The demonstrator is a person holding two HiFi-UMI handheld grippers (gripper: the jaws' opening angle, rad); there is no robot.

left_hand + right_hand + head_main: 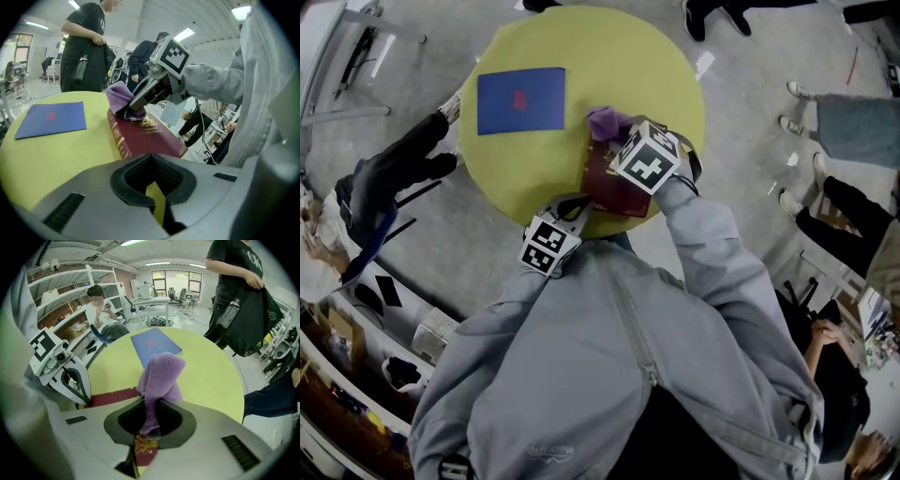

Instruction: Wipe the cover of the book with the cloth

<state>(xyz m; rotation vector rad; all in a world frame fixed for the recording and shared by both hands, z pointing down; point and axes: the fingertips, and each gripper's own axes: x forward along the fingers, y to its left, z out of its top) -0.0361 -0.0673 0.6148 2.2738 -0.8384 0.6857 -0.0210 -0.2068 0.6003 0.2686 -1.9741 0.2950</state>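
A maroon book [614, 183] with a gold crest lies on the round yellow table [525, 178], close to its near edge. My right gripper [617, 139] is shut on a purple cloth [607, 122] and holds it down on the far end of the cover. In the right gripper view the cloth [159, 376] rises out of the jaws above the crest. My left gripper [577, 204] sits at the book's near left corner, shut, with nothing between its fingers. In the left gripper view the book [145, 136] lies just beyond the jaws, which stand over bare table.
A blue folder [521, 100] lies flat on the table's far left. People stand and sit all round the table; one in black [84, 47] stands at its far side. Shelves [70, 287] line one wall. The table edge runs right under the book.
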